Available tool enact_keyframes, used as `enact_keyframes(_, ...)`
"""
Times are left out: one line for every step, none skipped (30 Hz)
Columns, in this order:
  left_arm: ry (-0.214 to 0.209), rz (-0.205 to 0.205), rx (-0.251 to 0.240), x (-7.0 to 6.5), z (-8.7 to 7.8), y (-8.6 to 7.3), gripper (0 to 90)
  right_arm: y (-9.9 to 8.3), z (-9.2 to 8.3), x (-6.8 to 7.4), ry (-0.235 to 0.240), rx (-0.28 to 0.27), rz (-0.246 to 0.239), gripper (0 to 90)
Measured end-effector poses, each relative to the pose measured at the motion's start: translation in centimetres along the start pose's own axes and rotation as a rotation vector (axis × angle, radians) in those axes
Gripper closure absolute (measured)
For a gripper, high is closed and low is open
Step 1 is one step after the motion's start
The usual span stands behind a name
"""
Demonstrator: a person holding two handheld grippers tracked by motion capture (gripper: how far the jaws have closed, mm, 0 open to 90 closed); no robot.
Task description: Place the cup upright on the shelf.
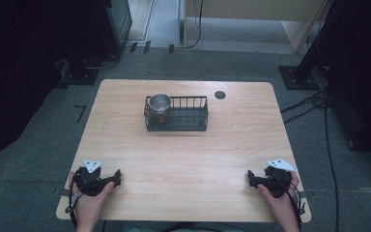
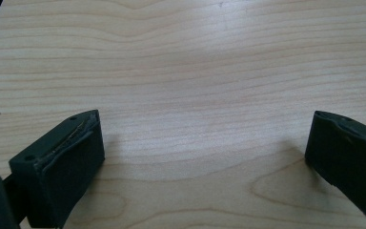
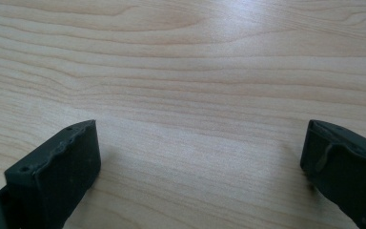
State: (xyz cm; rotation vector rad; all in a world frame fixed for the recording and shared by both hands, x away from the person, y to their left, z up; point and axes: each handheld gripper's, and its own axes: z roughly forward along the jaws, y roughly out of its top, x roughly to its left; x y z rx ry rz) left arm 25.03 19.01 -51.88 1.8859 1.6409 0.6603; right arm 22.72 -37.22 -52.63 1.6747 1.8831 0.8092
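Our left claw (image 1: 117, 176) and right claw (image 1: 251, 178) rest released on the near desk (image 1: 183, 159). The steel cup (image 1: 160, 106), likely rigid, light and slippery, stands in the wire basket's (image 1: 193, 116) left end; we'd pinch its rim.

Your metal cup (image 1: 160, 102) stands upright in the left end of the black wire basket (image 1: 193, 118), mid-table.

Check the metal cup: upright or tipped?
Upright. The metal cup stands at the left end of the wire basket, round rim facing up.

left tool (image 1: 118, 177) agape, right tool (image 1: 251, 178) agape
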Motion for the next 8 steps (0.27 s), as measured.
enact_keyframes(0.003, -0.004, 0.000, -0.04, 0.01, 0.01, 0.0, 0.00, 0.00, -0.01, 0.000, 0.000, -0.002, 0.0)
enact_keyframes(0.008, -0.009, 0.000, -0.09, 0.01, 0.01, 0.0, 0.00, 0.00, -0.01, 0.000, 0.000, -0.001, 0.0)
enact_keyframes(0.020, -0.021, 0.000, -0.24, 0.04, 0.04, 0.0, 0.00, 0.00, 0.00, 0.000, 0.000, -0.001, 0.0)
enact_keyframes(0.027, -0.028, 0.000, -0.33, 0.06, 0.06, 0.0, 0.00, 0.00, 0.00, 0.000, -0.001, -0.001, 0.0)
enact_keyframes(0.037, -0.038, 0.000, -0.46, 0.06, 0.06, 0.0, 0.00, 0.00, -0.01, 0.000, 0.000, -0.001, 0.0)
enact_keyframes(0.047, -0.051, -0.001, -0.62, 0.03, 0.02, 0.0, -0.01, 0.00, 0.00, 0.000, 0.000, -0.001, 0.0)
enact_keyframes(0.062, -0.065, -0.001, -0.87, 0.03, 0.01, 0.0, -0.01, 0.00, -0.01, 0.000, 0.000, -0.001, 0.0)
enact_keyframes(0.066, -0.069, -0.001, -1.00, 0.05, 0.04, 0.0, 0.00, 0.00, 0.00, 0.000, 0.000, 0.000, 0.0)
